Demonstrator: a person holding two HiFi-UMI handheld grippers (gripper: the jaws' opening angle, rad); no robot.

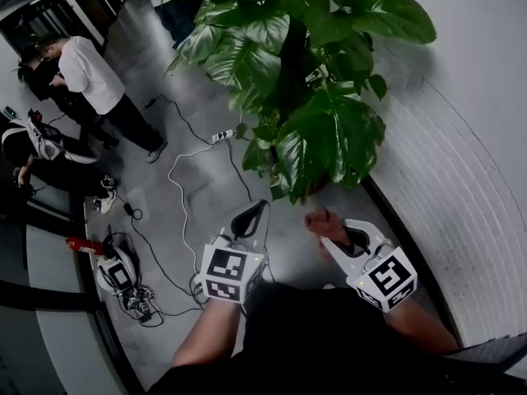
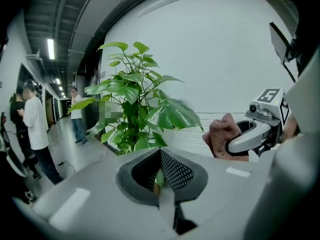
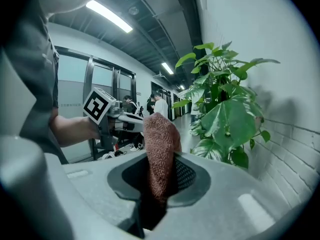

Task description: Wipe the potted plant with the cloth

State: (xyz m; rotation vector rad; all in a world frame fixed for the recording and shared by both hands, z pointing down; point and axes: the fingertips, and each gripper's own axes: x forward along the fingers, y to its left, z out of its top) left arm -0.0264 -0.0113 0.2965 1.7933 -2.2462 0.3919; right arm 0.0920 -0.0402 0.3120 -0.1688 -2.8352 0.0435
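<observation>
Grey hallway floor (image 1: 284, 245) and white brick wall (image 1: 461, 179) are seen, with a fuzzy brown cloth (image 1: 323, 220) held ready below a tall, green, leafy potted plant (image 1: 313, 81).
The plant stands upright by the wall, ahead of and above both grippers. The cloth is pinched in the right gripper (image 1: 342, 235), which is judged nearer the low leaves. The left gripper (image 1: 257, 214) is pressed together with nothing in it. The pot is hidden by leaves in the head view. Only in the left gripper view is the cloth seen bunched from the side.
</observation>
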